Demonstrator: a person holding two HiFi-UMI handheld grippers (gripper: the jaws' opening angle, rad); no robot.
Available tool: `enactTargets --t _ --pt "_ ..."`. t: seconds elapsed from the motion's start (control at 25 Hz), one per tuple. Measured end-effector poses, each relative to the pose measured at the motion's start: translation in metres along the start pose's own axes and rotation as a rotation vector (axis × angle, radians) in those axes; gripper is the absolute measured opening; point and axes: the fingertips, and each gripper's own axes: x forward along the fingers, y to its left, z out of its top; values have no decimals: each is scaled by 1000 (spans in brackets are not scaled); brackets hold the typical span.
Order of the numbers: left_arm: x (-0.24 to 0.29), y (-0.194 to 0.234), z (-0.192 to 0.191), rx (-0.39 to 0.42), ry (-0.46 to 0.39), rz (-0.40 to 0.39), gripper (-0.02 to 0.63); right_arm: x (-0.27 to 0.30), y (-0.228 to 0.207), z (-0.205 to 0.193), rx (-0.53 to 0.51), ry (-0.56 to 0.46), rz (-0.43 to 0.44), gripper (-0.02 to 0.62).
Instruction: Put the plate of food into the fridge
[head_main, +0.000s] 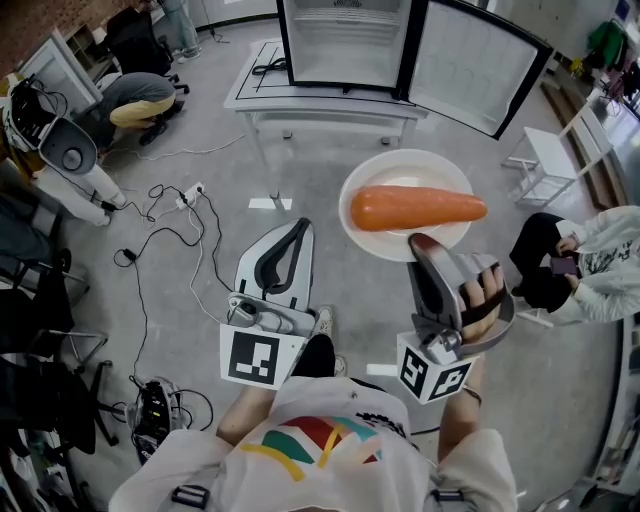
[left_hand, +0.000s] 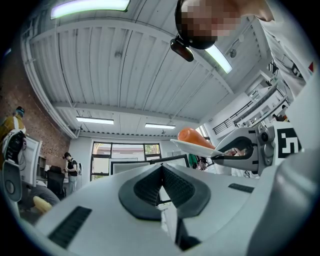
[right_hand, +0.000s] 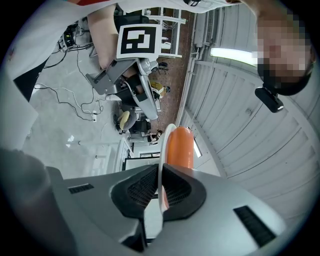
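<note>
A white plate (head_main: 400, 168) carries one long orange carrot (head_main: 415, 208) and hangs in the air in front of me. My right gripper (head_main: 420, 240) is shut on its near rim, and a hand grips the handle. In the right gripper view the plate's thin rim (right_hand: 165, 145) runs between the pads, with the carrot (right_hand: 180, 147) just beyond. My left gripper (head_main: 303, 225) hangs to the left of the plate, shut and with nothing in it; its pads (left_hand: 161, 167) meet. Ahead, the fridge (head_main: 340, 45) stands with its door (head_main: 480, 65) swung open to the right.
The fridge rests on a low white table (head_main: 320, 98). A white stool (head_main: 545, 160) and a seated person (head_main: 590, 265) are at the right. Cables and a power strip (head_main: 185, 200) lie on the floor at the left, near a white machine (head_main: 60, 150) and dark chairs.
</note>
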Motion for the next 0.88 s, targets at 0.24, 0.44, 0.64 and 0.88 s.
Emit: enactTargets --t 0.24,0.44,0.64,0.88 --pt "10 3 -4 2 -22 -5 6 7 3 -6 -11 9 -13 15" --pt "35 20 -8 1 -27 -5 6 36 -1 -16 -13 11 -23 15" --pt "69 48 -19 -2 -37 -3 6 78 4 -26 -26 12 -20 16" --pt "105 75 -25 -16 -49 -18 6 120 0 -34 -29 21 -19 16"
